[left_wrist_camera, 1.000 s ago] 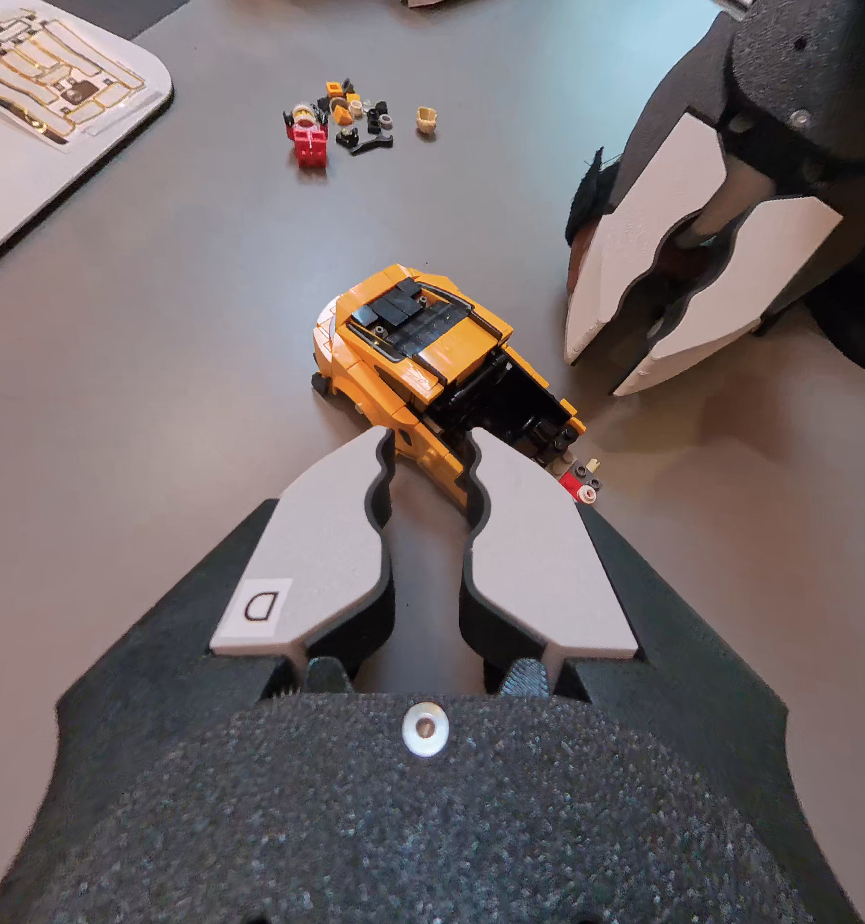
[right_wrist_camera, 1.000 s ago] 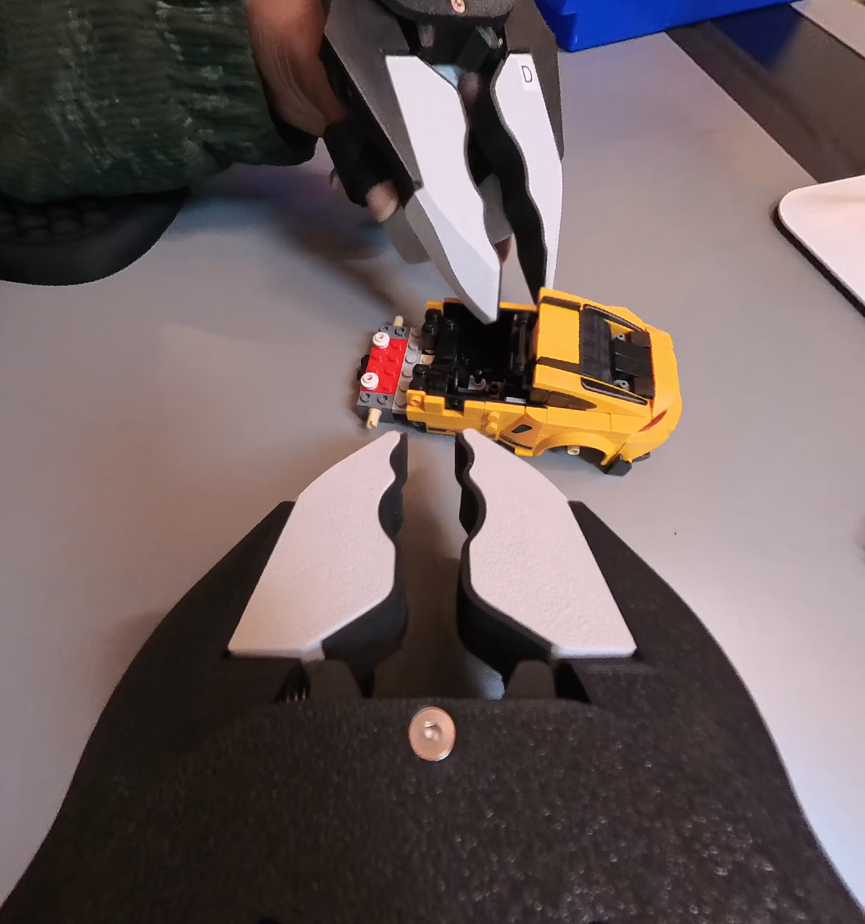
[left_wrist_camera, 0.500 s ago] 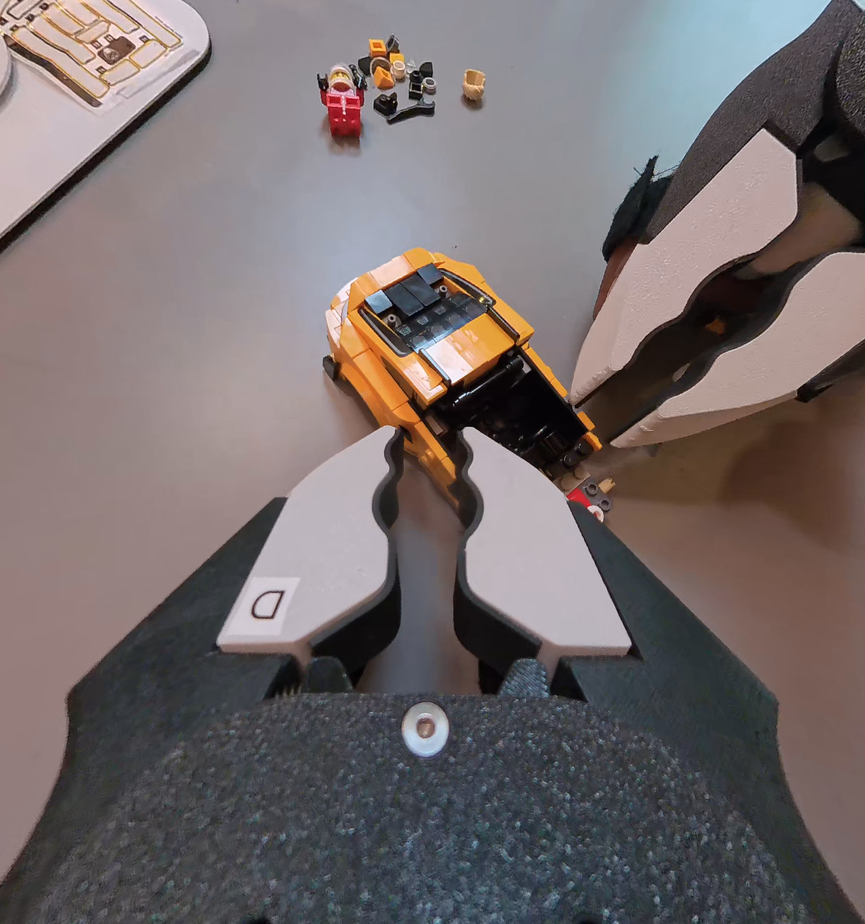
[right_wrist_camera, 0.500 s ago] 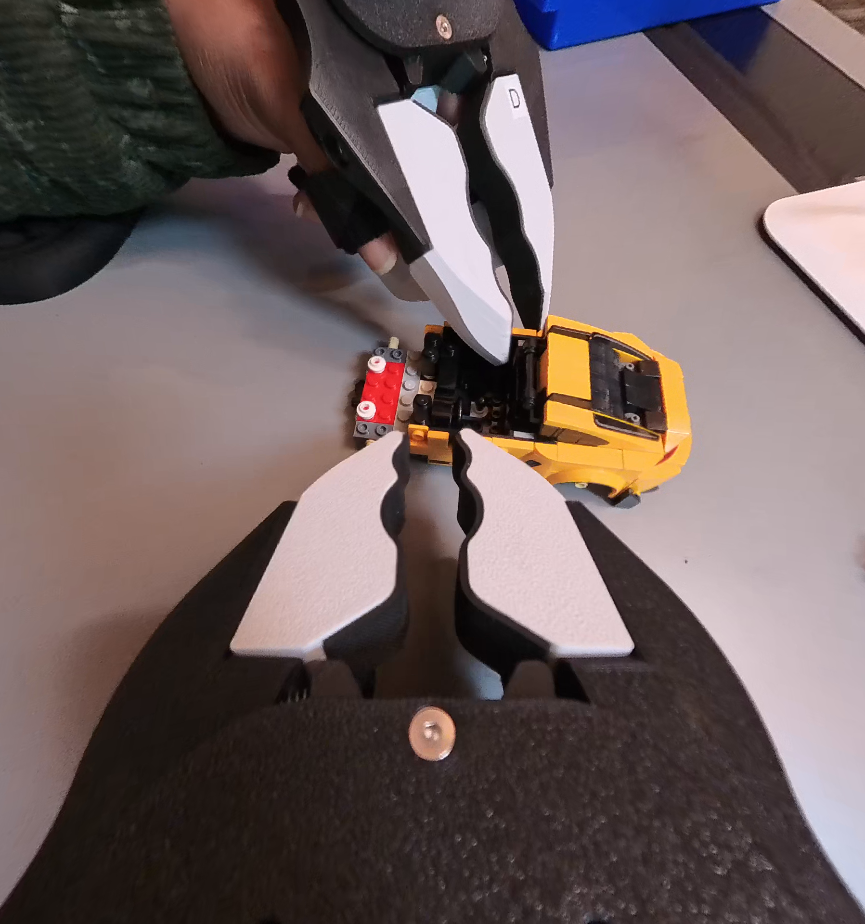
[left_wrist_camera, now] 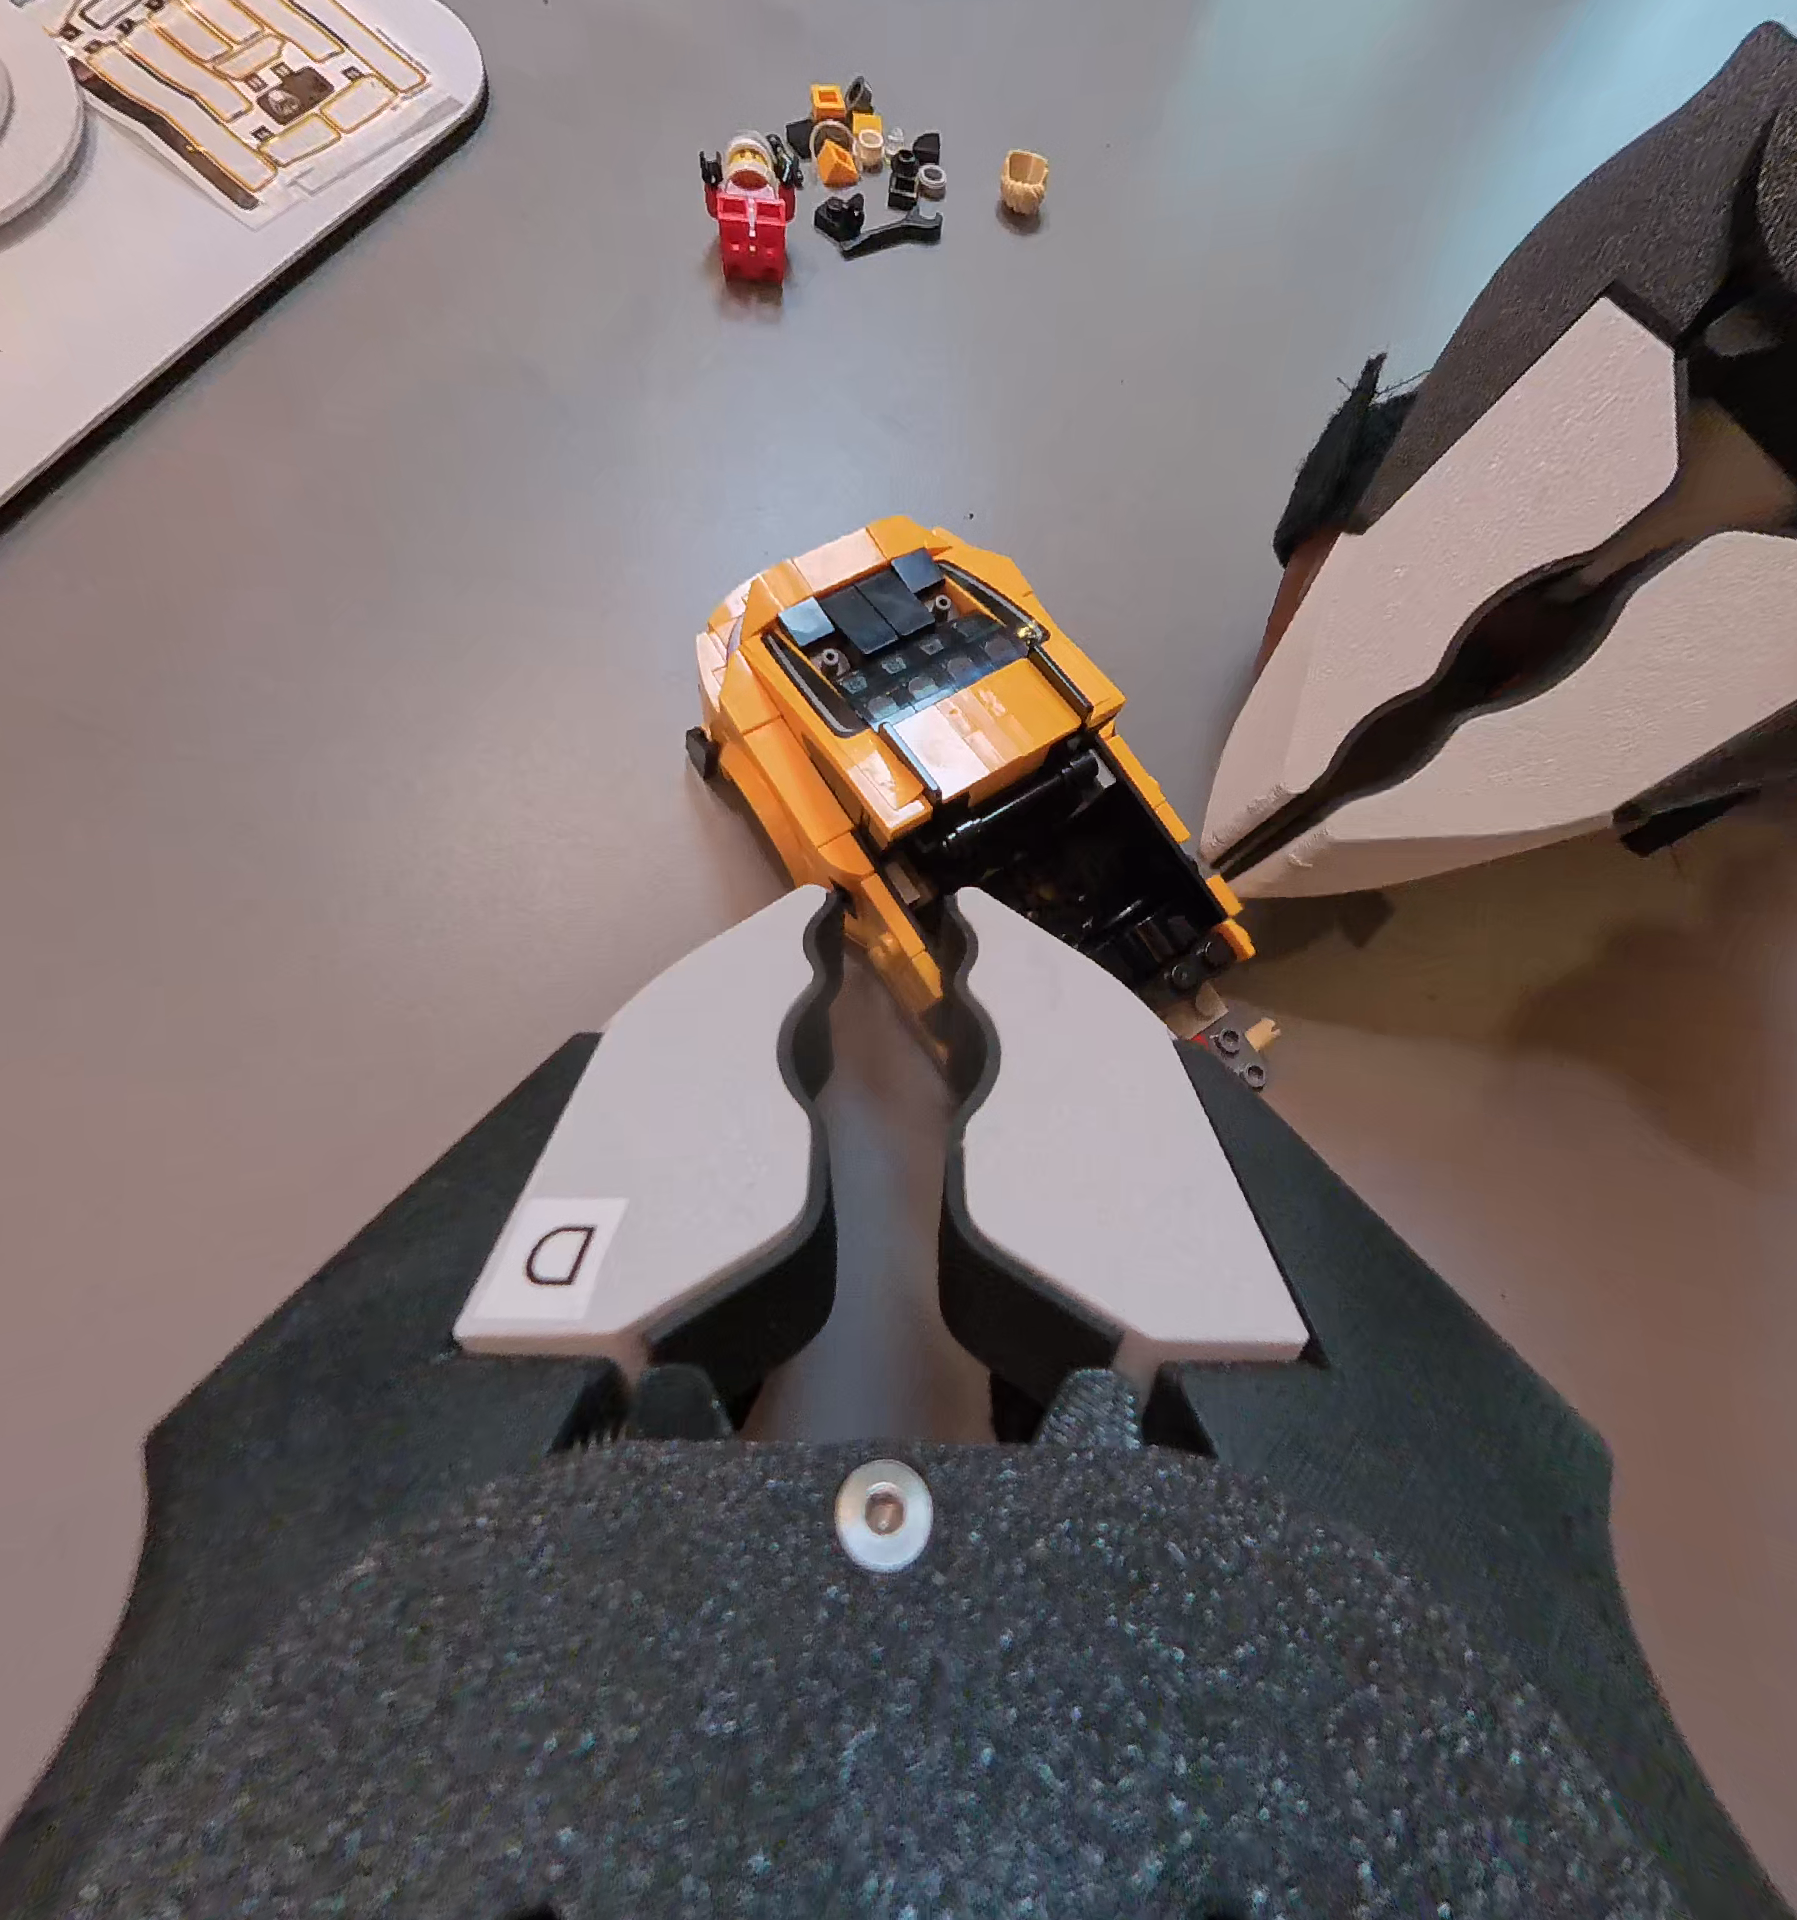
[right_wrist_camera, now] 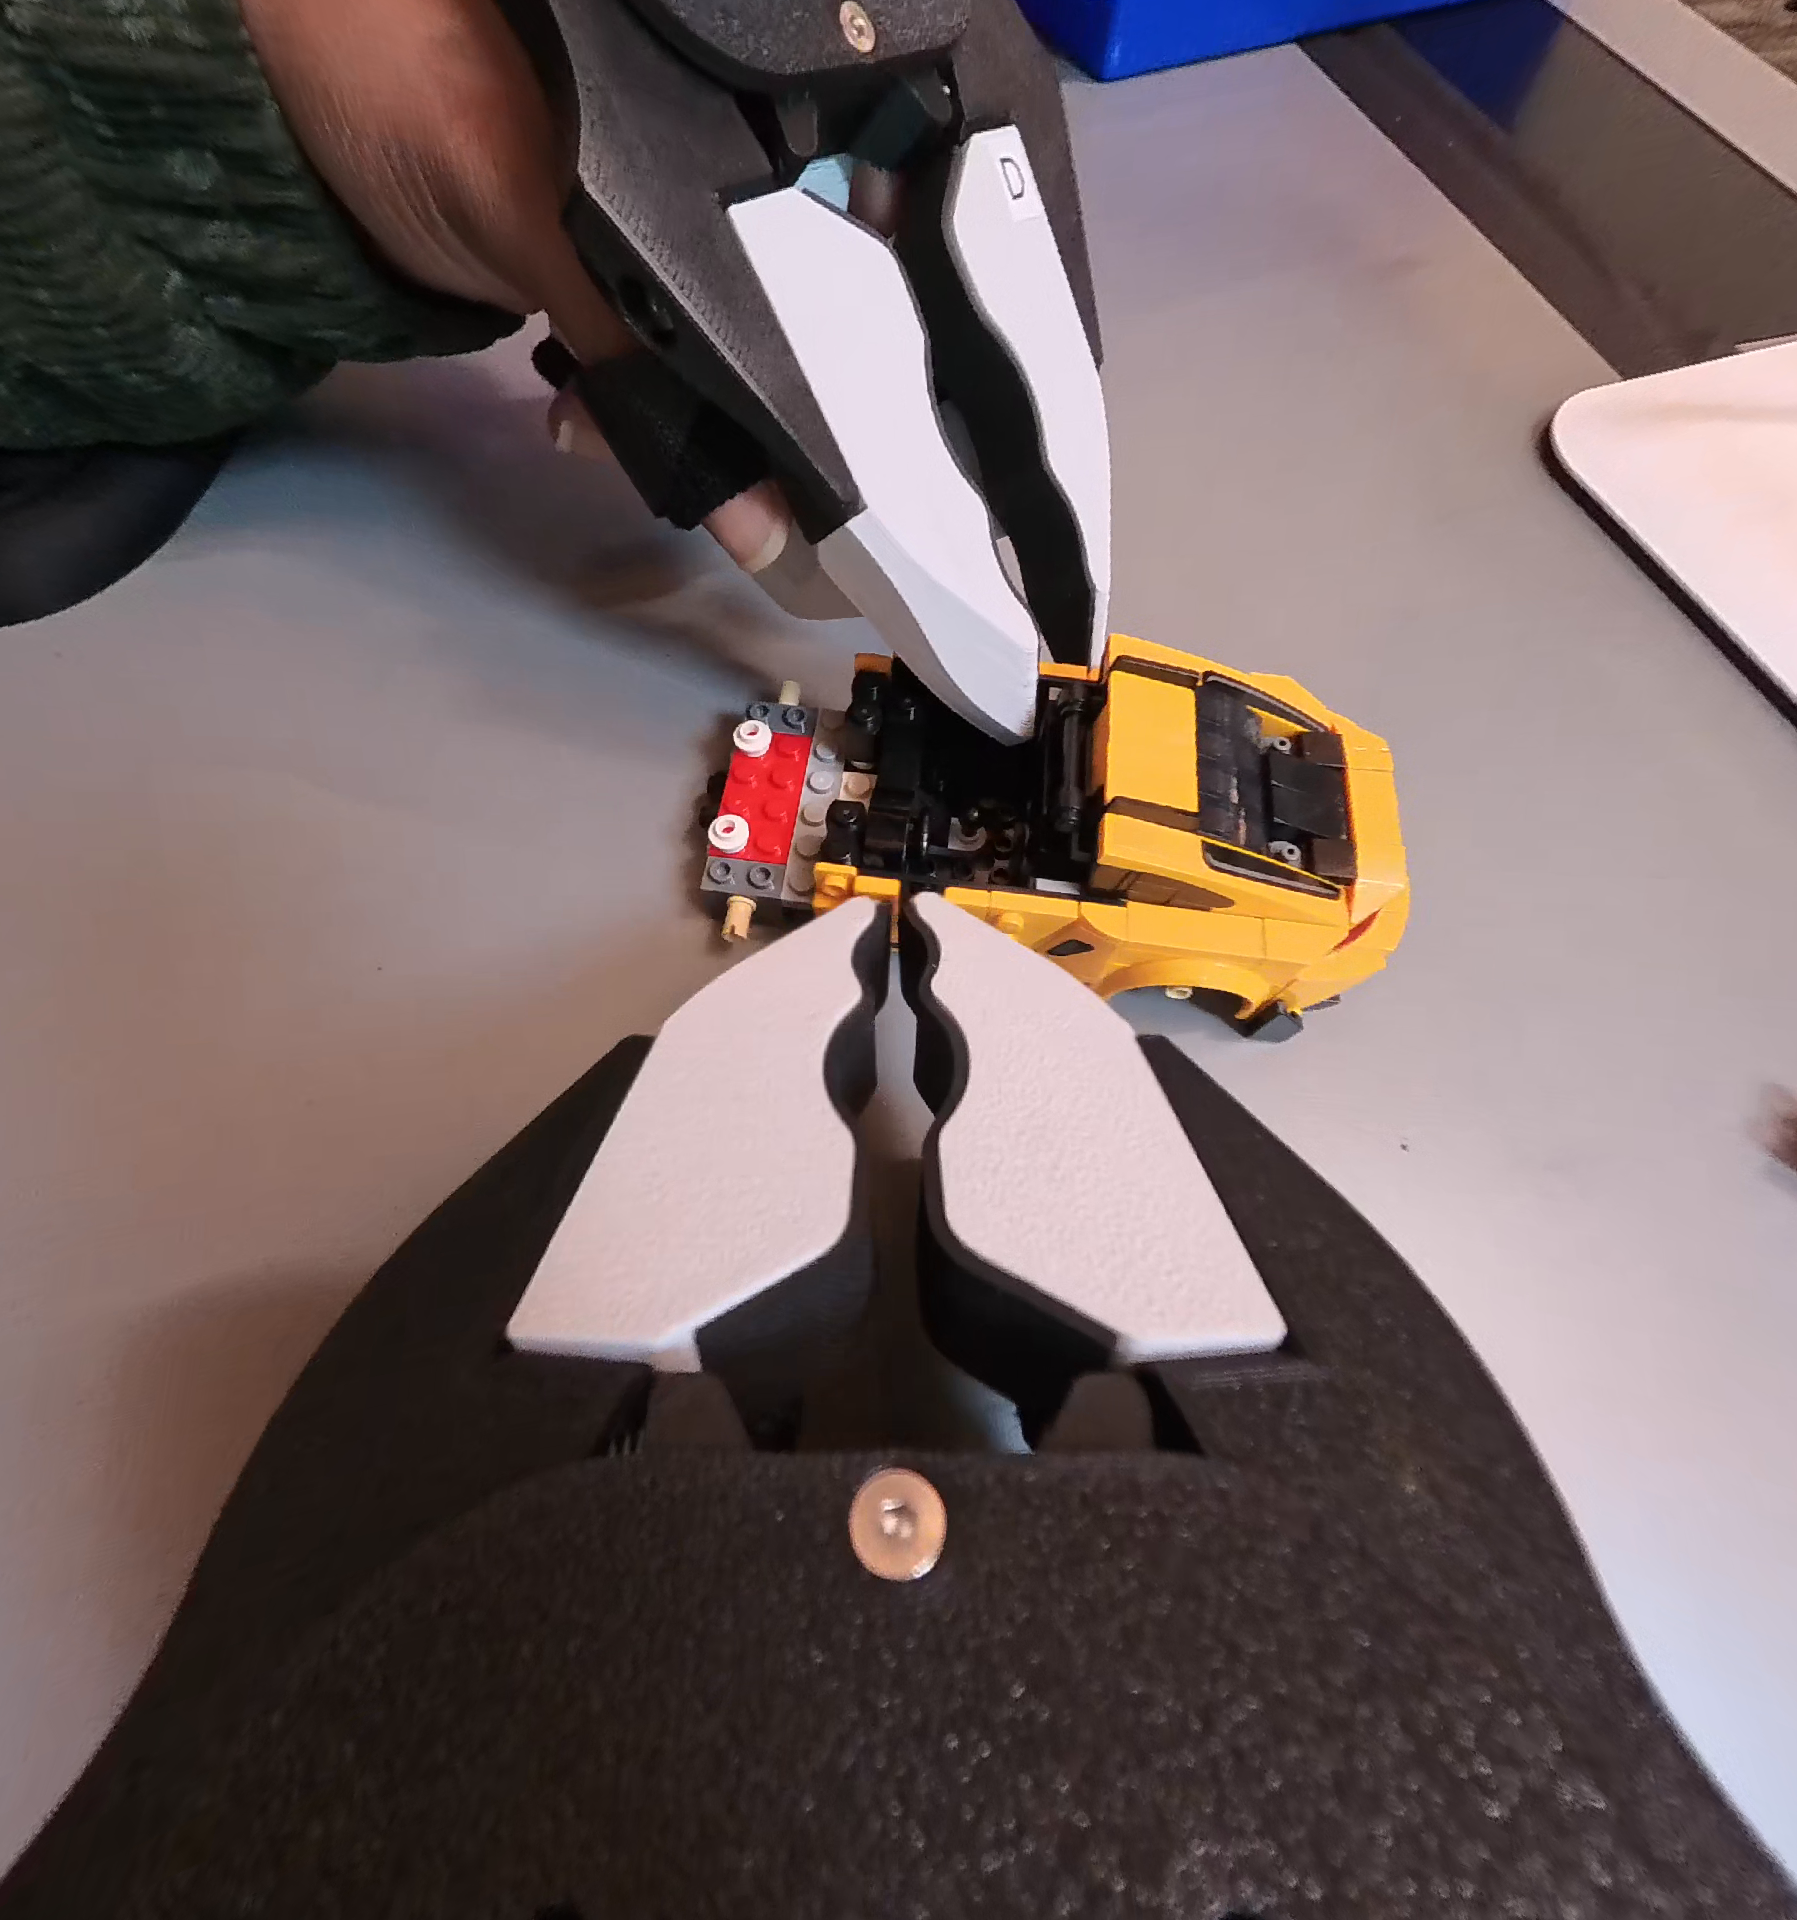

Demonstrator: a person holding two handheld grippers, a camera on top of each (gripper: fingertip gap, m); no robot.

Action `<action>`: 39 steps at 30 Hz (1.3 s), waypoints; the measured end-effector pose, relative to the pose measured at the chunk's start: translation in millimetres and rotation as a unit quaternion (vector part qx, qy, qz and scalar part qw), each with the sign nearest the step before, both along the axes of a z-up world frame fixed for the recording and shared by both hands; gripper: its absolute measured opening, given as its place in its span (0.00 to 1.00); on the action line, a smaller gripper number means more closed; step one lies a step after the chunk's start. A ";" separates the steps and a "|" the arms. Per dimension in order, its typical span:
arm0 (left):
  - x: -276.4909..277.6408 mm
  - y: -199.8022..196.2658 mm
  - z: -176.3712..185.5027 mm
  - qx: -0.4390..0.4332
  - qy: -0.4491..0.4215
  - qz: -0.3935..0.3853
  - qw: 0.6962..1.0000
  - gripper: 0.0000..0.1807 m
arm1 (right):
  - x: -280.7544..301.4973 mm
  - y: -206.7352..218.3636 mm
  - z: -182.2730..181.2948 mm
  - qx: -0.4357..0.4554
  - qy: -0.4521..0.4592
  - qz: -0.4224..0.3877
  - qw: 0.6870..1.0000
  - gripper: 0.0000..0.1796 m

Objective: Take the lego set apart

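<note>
The half-stripped yellow lego car sits mid-counter. The left tongs keep pinching its far side wall, and the right tongs have just moved in and closed on the near wall, so that panel's probably getting pried off next.

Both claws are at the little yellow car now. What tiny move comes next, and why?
Probably the right gripper pulls the near side wall outward while the left gripper braces the yellow car. The left straddles the far wall; the right's tips are nearly closed at the near wall's edge, cockpit already open.
</note>
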State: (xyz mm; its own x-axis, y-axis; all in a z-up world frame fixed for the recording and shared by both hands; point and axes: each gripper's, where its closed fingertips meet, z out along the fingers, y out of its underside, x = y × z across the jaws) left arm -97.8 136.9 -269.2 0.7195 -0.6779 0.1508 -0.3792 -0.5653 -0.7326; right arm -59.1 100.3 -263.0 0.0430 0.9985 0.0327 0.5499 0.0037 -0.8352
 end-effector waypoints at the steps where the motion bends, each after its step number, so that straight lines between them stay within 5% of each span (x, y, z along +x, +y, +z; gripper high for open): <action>1: 0.0 -0.3 0.4 0.002 0.002 -0.001 1.000 0.09 | 0.7 0.9 1.1 -0.001 0.003 -0.002 1.000 0.01; 13: 1.5 -7.3 -3.7 -0.011 0.016 -0.009 1.000 0.10 | 3.8 2.0 5.6 0.006 0.004 -0.010 1.000 0.07; 39: -0.7 -3.5 -6.1 -0.015 0.055 0.073 0.996 0.06 | -5.1 -5.8 2.4 -0.006 -0.036 -0.043 0.998 0.04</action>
State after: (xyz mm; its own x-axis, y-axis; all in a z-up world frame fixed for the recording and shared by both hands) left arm -98.6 133.4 -275.3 0.8233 -0.5612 0.0849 -0.3679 -0.6415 -0.6732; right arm -64.1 94.4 -260.6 0.1270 0.9915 0.0279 0.6071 -0.0555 -0.7927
